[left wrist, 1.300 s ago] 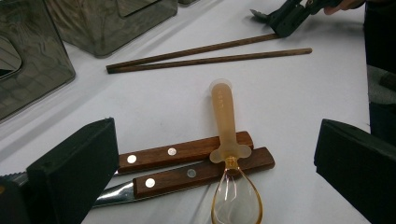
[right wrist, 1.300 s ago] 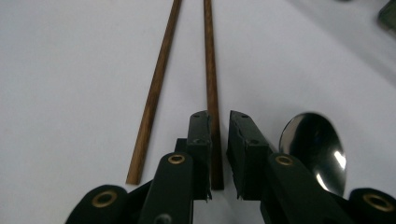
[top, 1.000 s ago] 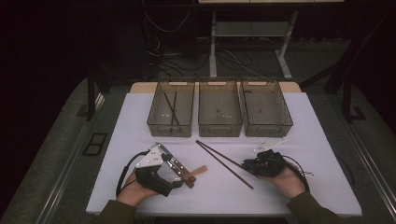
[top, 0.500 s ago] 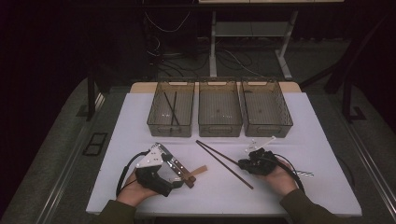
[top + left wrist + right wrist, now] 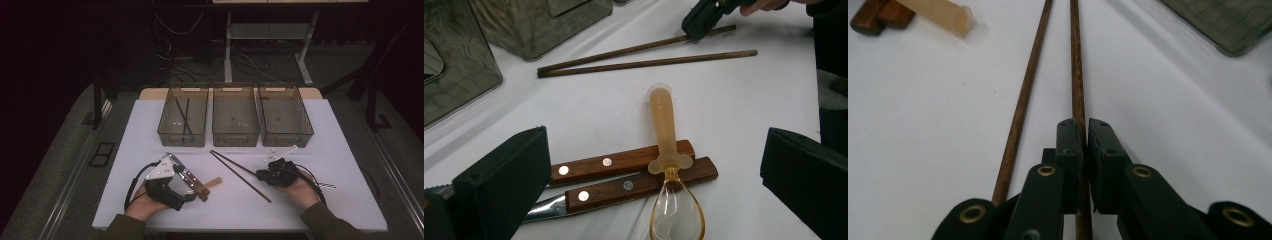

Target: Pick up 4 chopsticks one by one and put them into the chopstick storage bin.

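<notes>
Cutlery sorting at a white table point(image 5: 350, 150), seen from above and along each pair of tongs. Three clear bins stand in a row at the far edge; the left bin point(image 5: 183, 116) already holds two dark chopsticks, which suggests that each bin takes one kind of utensil and that the loose pair belongs there too.

Two chopsticks point(image 5: 240, 175) lie side by side on the table, slanting from just before the middle bin point(image 5: 235, 116) toward the person's right hand. The right gripper point(image 5: 1084, 145) has just been closing, and its jaws are now pressed onto one chopstick point(image 5: 1077, 75) near its end, so that the stick runs straight out between them; the second chopstick point(image 5: 1023, 100) lies free just beside it. Gripping near the end probably leaves the long free part to be steered into a bin.

The left gripper point(image 5: 192, 186) rests low on the table with its jaws spread wide and nothing between the pads. Before it lie two wooden-handled knives point(image 5: 624, 175), touching along their handles, with an amber plastic spoon point(image 5: 666, 150) laid across them, apparently waiting their turn. The right bin point(image 5: 285, 114) looks empty.
</notes>
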`<state>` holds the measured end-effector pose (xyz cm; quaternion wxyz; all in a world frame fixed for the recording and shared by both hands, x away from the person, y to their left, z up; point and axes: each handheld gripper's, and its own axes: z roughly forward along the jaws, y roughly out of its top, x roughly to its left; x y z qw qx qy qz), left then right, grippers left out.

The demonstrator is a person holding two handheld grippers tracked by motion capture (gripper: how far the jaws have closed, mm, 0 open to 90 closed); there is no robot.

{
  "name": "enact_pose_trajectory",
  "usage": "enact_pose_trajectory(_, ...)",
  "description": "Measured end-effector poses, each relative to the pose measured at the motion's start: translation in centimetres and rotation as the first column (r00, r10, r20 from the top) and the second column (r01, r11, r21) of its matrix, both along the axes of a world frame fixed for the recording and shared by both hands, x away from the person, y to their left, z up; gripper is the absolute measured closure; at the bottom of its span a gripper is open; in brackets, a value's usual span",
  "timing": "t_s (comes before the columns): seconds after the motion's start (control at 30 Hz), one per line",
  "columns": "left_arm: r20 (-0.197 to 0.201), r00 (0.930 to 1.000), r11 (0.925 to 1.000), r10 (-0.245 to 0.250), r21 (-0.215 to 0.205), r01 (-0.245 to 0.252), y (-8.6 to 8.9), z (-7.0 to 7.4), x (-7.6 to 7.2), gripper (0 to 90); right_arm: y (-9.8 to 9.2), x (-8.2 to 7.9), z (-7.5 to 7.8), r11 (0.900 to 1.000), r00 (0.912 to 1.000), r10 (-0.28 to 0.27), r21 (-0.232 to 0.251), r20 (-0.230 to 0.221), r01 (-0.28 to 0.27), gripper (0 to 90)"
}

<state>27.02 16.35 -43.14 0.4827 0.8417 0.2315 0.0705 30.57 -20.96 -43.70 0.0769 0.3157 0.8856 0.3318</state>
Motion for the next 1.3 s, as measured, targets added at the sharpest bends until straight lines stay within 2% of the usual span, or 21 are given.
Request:
enact_pose_trajectory(0.4, 0.000, 1.0000, 1.0000, 0.000, 0.000, 0.000, 0.0, 0.0, 0.0, 0.0, -0.9, -0.3, 1.9, 0.996, 0.9993, -0.001, 0.091, 0.037, -0.003, 84.1)
enact_pose_trajectory(0.63, 0.000, 1.0000, 1.0000, 0.000, 0.001, 0.000, 0.0, 0.0, 0.0, 0.0, -1.7, -0.4, 3.2, 0.988, 0.9972, 0.001, 0.153, 0.075, -0.012, 84.2)
enact_pose_trajectory(0.93, 0.000, 1.0000, 1.0000, 0.000, 0.001, 0.000, 0.0, 0.0, 0.0, 0.0, -2.6, -0.3, 4.5, 0.980, 0.9944, -0.008, 0.201, 0.105, -0.014, 84.2)
enact_pose_trajectory(1.2, -0.001, 1.0000, 1.0000, 0.001, 0.003, -0.001, 0.0, 0.0, 0.0, 0.0, -3.4, -0.3, 6.0, 0.964, 0.9916, -0.013, 0.266, 0.128, -0.022, 84.2)
enact_pose_trajectory(1.3, -0.001, 1.0000, 1.0000, 0.003, 0.001, -0.003, 0.0, -0.1, 0.0, 0.0, -3.6, -0.2, 6.5, 0.962, 0.9908, -0.016, 0.271, 0.134, -0.021, 84.2)
